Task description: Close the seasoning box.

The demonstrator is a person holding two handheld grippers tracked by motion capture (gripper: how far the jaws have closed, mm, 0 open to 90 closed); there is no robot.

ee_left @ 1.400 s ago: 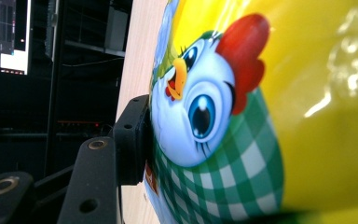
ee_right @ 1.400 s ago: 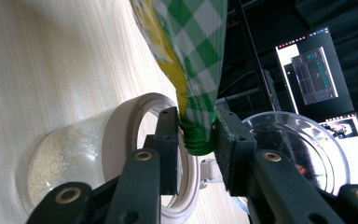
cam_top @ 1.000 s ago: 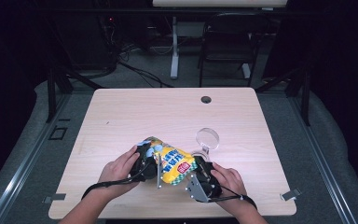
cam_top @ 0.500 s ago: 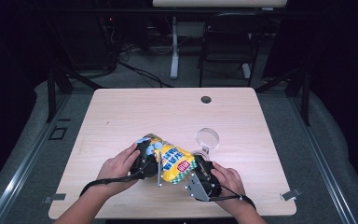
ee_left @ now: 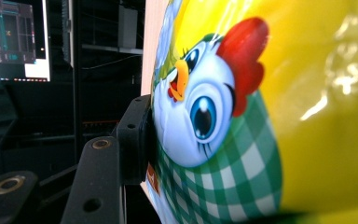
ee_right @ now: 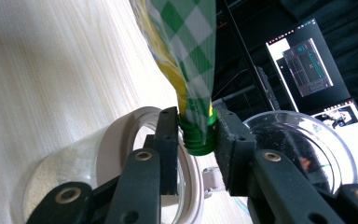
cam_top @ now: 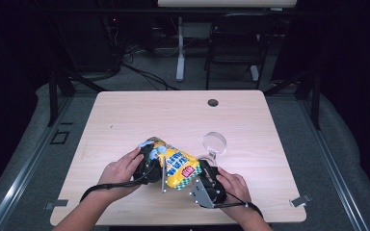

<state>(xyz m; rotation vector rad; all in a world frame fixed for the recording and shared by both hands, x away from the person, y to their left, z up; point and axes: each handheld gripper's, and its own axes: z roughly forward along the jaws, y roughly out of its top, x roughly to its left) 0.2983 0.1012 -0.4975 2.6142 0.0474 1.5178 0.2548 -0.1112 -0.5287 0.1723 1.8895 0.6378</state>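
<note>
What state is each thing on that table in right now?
Pouch: held off the table, lying slanted between both tools.
Green cap: on the pouch, clamped by the right tool.
Left tool: pressed on the pouch body, jaws just closing.
Jar: open, hinged lid swung aside.

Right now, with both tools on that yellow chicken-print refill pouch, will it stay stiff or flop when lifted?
The glossy yellow plastic pouch with the green checked base probably sags: its film creases and bulges in the left gripper view. The sheen suggests a slippery body. The ribbed green cap, pinched by the right tool, looks like the firmest hold.
</note>
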